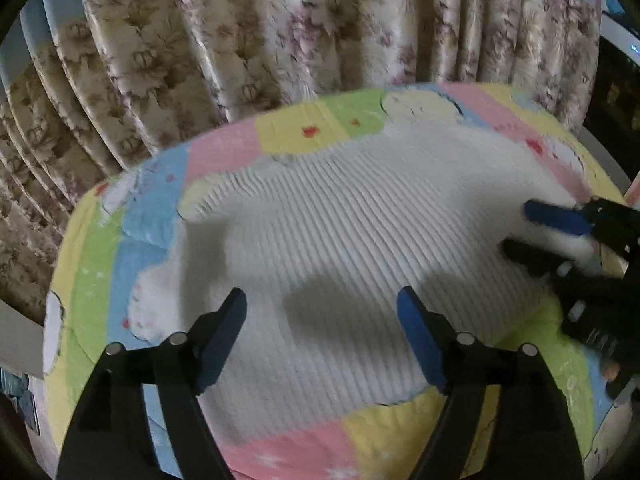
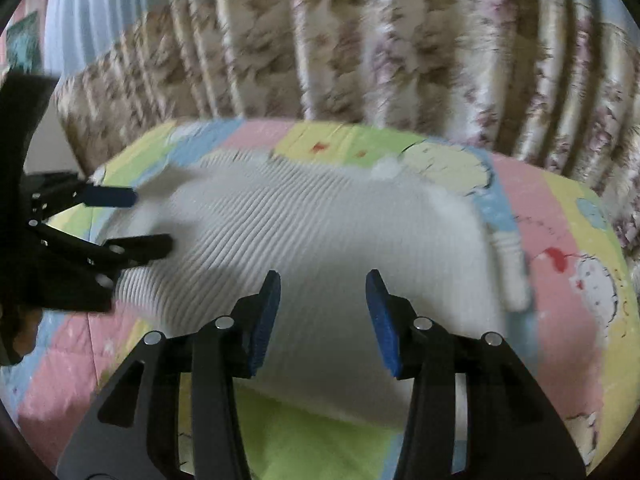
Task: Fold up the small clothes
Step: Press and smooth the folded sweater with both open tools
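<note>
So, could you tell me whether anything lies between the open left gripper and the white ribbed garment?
Nothing visible does: the left gripper hangs open directly over the white ribbed garment spread on the pastel patchwork quilt.

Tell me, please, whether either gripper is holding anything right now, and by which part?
Nothing is held. The left gripper and right gripper are both open over the white ribbed garment, which lies on the pastel quilt.
</note>
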Available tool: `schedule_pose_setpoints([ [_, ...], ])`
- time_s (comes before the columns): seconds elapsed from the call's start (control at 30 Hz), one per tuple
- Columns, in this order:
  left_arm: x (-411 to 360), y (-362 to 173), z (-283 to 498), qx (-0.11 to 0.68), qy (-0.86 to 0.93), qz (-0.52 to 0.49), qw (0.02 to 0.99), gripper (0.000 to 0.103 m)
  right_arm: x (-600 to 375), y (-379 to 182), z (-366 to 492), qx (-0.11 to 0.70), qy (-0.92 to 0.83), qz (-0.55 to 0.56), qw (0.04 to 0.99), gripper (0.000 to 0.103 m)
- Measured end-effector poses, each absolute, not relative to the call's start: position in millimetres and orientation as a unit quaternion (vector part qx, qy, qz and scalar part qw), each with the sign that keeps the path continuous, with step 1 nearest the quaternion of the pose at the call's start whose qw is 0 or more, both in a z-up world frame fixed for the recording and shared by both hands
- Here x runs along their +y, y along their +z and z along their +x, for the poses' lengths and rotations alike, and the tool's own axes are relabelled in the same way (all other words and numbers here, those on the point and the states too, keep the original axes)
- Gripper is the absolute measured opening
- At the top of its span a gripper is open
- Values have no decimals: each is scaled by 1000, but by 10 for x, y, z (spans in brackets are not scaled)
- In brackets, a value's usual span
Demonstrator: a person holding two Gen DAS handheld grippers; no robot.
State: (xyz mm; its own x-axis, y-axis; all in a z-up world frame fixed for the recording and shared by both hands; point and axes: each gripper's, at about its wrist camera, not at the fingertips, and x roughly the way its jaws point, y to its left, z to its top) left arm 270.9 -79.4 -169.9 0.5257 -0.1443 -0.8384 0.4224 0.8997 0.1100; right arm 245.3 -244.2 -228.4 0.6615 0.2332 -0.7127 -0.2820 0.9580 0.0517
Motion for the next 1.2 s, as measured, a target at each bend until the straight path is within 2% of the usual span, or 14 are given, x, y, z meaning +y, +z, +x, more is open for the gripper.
schedule_pose_setpoints([
  [0.1,-782,-1853,2709,477,-149,143,855,81,-2341,-2390,2418,392,140,-54,907,57],
  [0.17,-720,-1940,2723,480,-136,136,856,85,-2340,-2489,2448,408,138,-70,900,59],
  [0.33,-465,-2018,2742,496,-148,90,851,85,-2699,-2519,2437,414,114,-41,902,58],
  [0.6,-431,-2104,2690,493,-155,106,850,87,-3228,-2607,2365,419,106,27,901,53],
  [0.93,-553,-2067,2693,500,-119,125,849,90,-3143,-2522,2377,417,124,25,900,59],
  [1.0,-575,-2027,2677,500,-113,128,849,90,-3164,-2416,2335,405,135,44,903,72],
  [1.1,-596,-1968,2665,500,-106,128,850,94,-3202,-2285,2282,390,130,46,910,86],
  [1.2,-610,-1866,2664,495,-101,123,854,94,-3268,-2185,2281,381,117,40,916,93],
])
